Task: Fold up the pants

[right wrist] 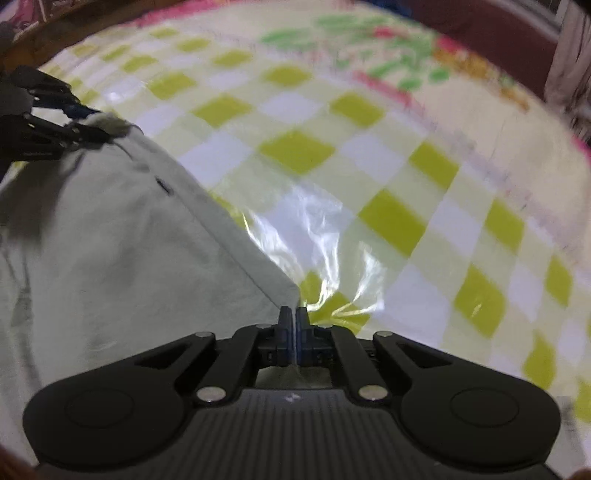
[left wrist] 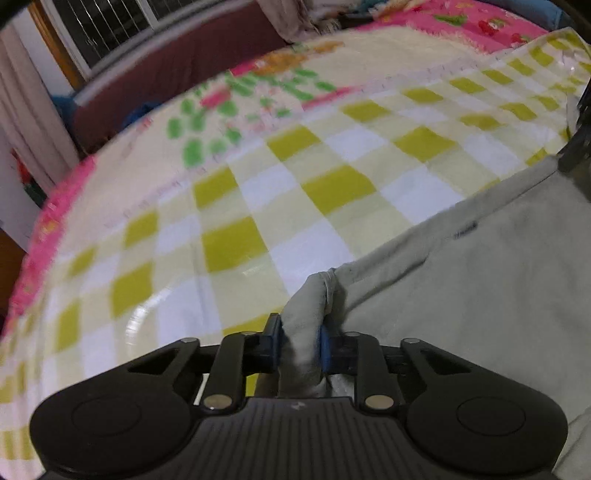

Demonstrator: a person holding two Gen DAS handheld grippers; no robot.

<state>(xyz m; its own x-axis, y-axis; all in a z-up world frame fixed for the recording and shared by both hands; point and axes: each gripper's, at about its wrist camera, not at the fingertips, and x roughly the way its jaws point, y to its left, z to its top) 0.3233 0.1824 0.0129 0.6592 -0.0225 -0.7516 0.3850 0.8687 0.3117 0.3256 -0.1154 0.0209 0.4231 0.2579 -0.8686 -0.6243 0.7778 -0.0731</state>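
Pale grey-green pants (left wrist: 461,280) are held stretched above a checked yellow and white cover (left wrist: 236,206). My left gripper (left wrist: 300,341) is shut on a bunched corner of the pants. My right gripper (right wrist: 293,332) is shut on a thin edge at another corner of the pants (right wrist: 122,240). In the right wrist view the left gripper (right wrist: 88,127) shows at the far left, holding the far corner. In the left wrist view part of the right gripper (left wrist: 576,147) shows at the right edge.
The cover (right wrist: 369,166) is shiny plastic over a floral pink and green blanket (left wrist: 251,96). A dark red headboard (left wrist: 177,74) and a barred window (left wrist: 107,29) lie beyond. Curtains (left wrist: 22,122) hang at the left.
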